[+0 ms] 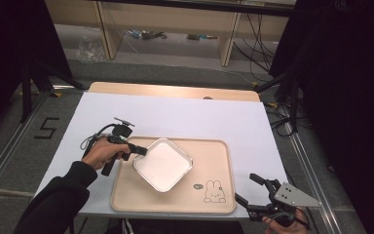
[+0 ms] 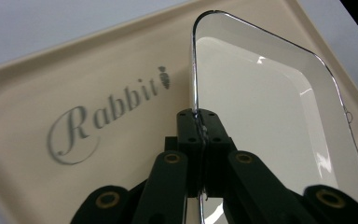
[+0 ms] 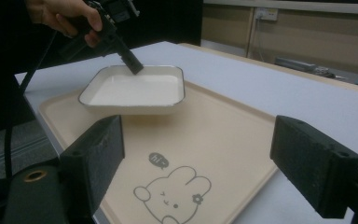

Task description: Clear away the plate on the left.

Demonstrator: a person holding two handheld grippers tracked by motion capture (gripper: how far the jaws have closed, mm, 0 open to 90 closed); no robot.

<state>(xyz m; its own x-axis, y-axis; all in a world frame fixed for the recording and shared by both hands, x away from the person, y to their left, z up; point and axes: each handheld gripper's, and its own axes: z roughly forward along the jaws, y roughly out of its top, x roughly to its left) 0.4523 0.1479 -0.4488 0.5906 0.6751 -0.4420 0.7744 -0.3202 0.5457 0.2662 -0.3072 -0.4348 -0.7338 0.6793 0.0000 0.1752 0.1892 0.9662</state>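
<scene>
A white square dish (image 1: 163, 165) with a thin dark rim lies over the left half of a beige tray (image 1: 214, 156). My left gripper (image 1: 141, 151) comes in from the left and is shut on the dish's rim at its near-left corner. In the left gripper view the two jaws meet on the rim (image 2: 199, 126), with the dish (image 2: 261, 116) to the right and the tray (image 2: 51, 93) to the left. My right gripper (image 1: 246, 186) is open at the tray's front right corner, with nothing between its jaws. From the right gripper (image 3: 200, 163) the dish (image 3: 135, 91) lies ahead on the tray (image 3: 223, 135).
The tray carries a rabbit drawing (image 1: 214, 191) at its front right and the word "Rabbit" (image 2: 107, 112) near the dish. It lies on a white sheet (image 1: 199, 117) over a wooden table. Shelves and cables (image 1: 146, 35) stand on the floor beyond.
</scene>
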